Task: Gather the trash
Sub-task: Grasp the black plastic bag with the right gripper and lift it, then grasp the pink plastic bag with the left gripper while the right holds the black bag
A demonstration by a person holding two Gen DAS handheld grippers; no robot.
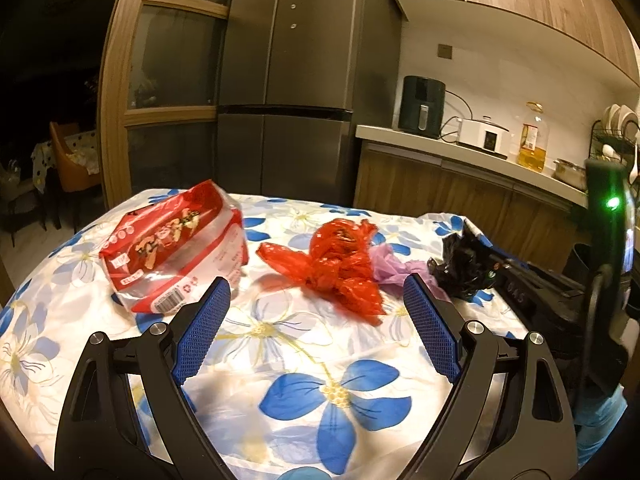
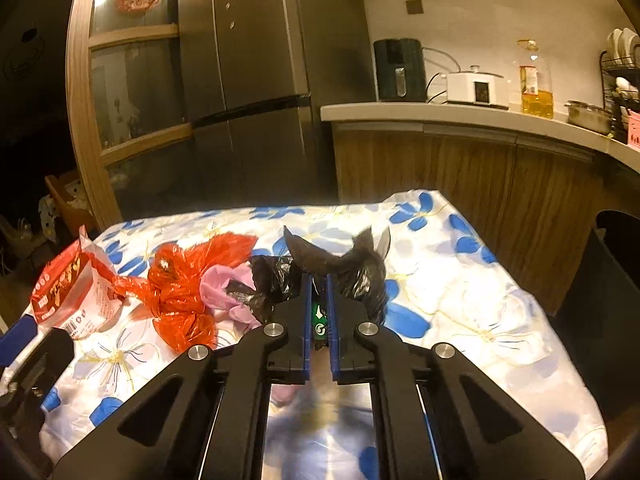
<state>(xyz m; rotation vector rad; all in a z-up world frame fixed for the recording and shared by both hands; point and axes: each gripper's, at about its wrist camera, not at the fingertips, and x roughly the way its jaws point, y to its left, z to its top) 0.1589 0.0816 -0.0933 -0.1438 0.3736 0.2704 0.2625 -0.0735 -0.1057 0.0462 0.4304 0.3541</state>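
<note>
On the flowered tablecloth point(image 1: 280, 344) lie several pieces of trash: a red-and-white snack packet point(image 1: 172, 248) point(image 2: 76, 288), a crumpled red plastic bag point(image 1: 340, 268) point(image 2: 180, 288), a lilac scrap point(image 1: 390, 268) point(image 2: 222, 294) and a black plastic bag point(image 1: 466, 266) point(image 2: 352, 268). My right gripper point(image 2: 319, 280) is shut on the black bag, its blue pads pinching the crumpled film. My left gripper point(image 1: 316, 296) stands open just short of the red bag, with nothing between its fingers. The right gripper's body point(image 1: 560, 296) shows at the right in the left wrist view.
A dark bin point(image 2: 604, 300) stands off the table's right edge. Behind the table are a grey fridge point(image 1: 280, 80) and a wood-fronted counter point(image 2: 460, 120) carrying an air fryer, a white cooker and an oil bottle. A chair point(image 1: 72, 164) stands far left.
</note>
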